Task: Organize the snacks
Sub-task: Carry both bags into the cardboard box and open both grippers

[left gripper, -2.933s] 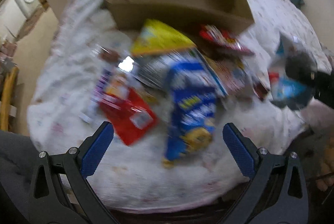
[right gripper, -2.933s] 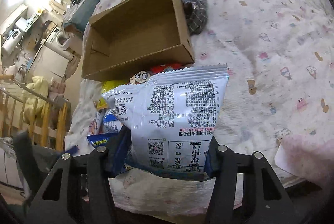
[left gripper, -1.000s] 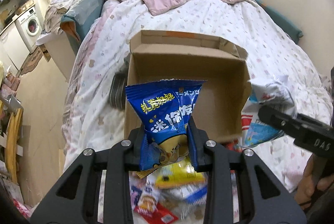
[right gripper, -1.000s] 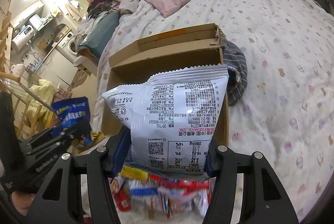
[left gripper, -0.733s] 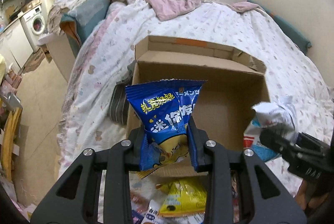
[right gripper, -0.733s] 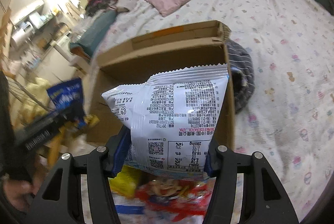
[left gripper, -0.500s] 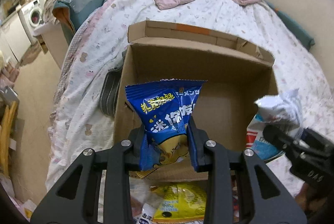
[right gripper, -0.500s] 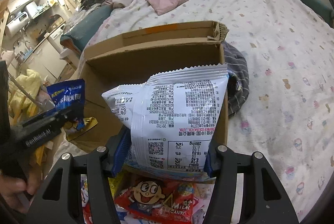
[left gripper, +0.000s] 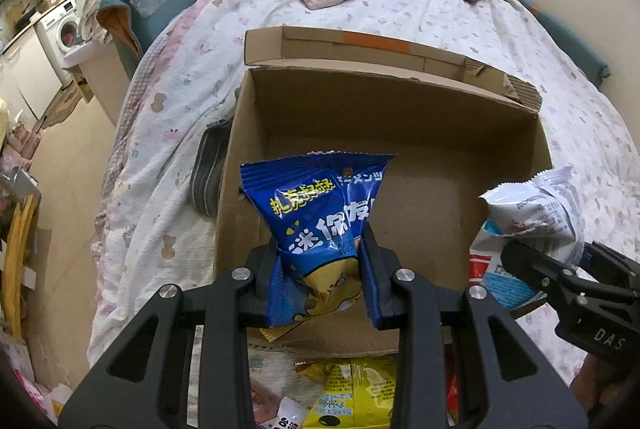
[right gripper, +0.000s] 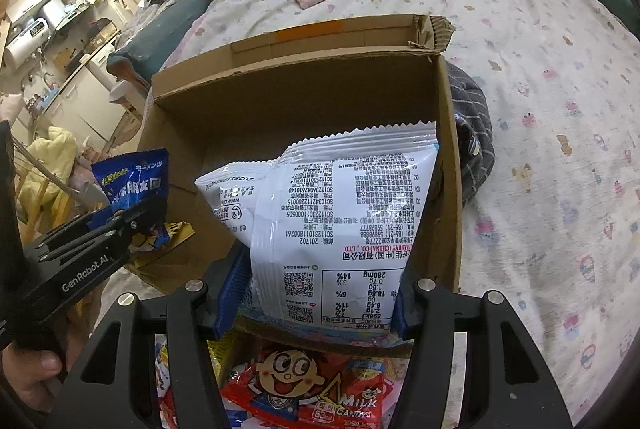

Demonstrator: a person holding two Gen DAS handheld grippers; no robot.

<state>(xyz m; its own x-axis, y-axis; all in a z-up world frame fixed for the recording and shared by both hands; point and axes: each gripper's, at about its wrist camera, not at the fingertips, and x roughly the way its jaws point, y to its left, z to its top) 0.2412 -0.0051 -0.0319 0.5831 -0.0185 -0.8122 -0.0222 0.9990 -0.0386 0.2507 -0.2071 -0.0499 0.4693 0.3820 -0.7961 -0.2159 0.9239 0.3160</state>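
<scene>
An open cardboard box (left gripper: 400,117) stands on the bed, empty inside; it also shows in the right wrist view (right gripper: 300,101). My left gripper (left gripper: 322,281) is shut on a blue snack bag (left gripper: 316,217) and holds it over the box's near left part. My right gripper (right gripper: 316,297) is shut on a white snack bag (right gripper: 336,213) over the box's near right wall. Each gripper shows in the other's view: the right one (left gripper: 560,269) and the left one (right gripper: 120,225).
Loose snacks lie on the bed in front of the box: a yellow bag (left gripper: 352,389) and a red milk candy bag (right gripper: 312,377). A dark striped cloth (right gripper: 472,141) lies against the box's right wall. The bed's left edge (left gripper: 116,189) drops to the floor.
Both grippers have carried their bags up from the snack pile and forward to the box. The box now looks closer and fills more of both views.
</scene>
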